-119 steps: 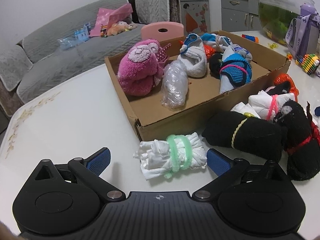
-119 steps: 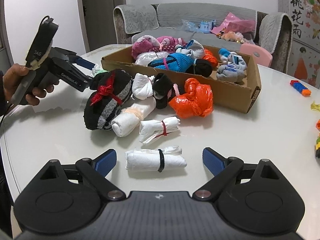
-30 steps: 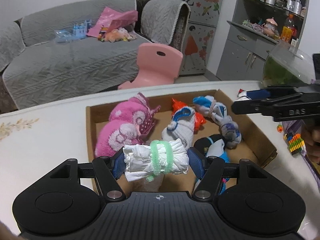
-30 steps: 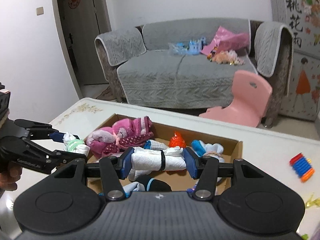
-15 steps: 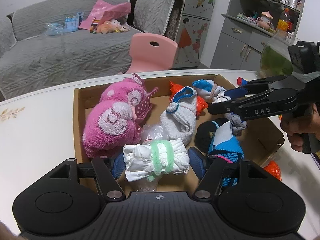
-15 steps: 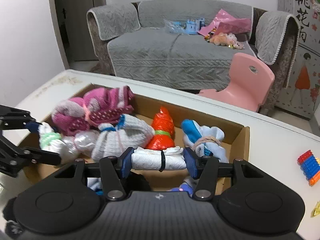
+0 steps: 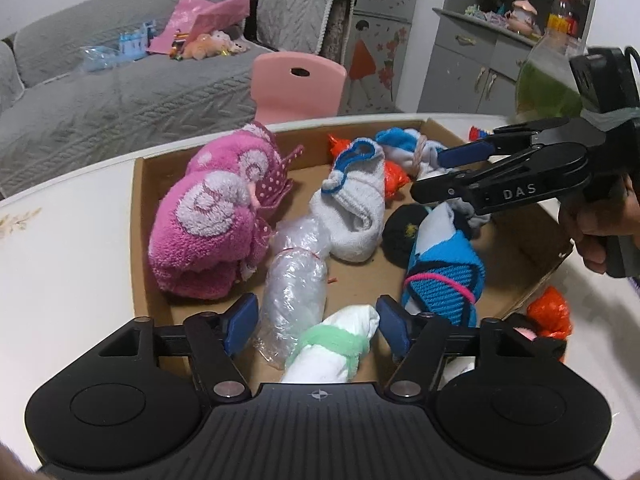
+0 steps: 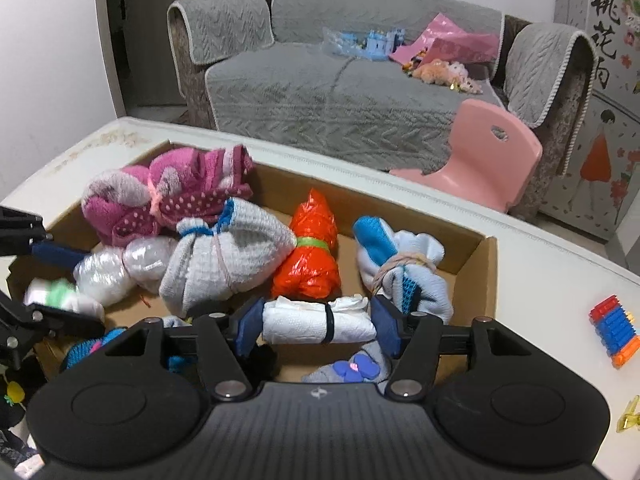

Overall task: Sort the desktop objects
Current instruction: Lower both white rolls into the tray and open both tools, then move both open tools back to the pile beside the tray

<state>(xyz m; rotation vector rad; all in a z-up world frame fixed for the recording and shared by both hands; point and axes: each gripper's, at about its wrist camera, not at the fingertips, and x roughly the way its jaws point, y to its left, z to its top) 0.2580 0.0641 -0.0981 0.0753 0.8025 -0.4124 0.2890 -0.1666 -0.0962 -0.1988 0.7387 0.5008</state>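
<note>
**Both bundles over the box**

My left gripper (image 7: 316,322) is opening – the white roll with the green band (image 7: 334,350) sits loose between its fingers, tilted, inside the cardboard box (image 7: 138,216). My right gripper (image 8: 316,326) is opening too – the white roll with the black band (image 8: 320,320) lies between its fingers, over the box floor.

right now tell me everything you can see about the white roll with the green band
The white roll with the green band looks like soft white cloth or paper, cinched by a fuzzy light green band. It lies tilted between the pads of the left gripper, whose jaws are opening and no longer press it. It sits at the near end of the cardboard box, against the clear plastic bundle.
</note>
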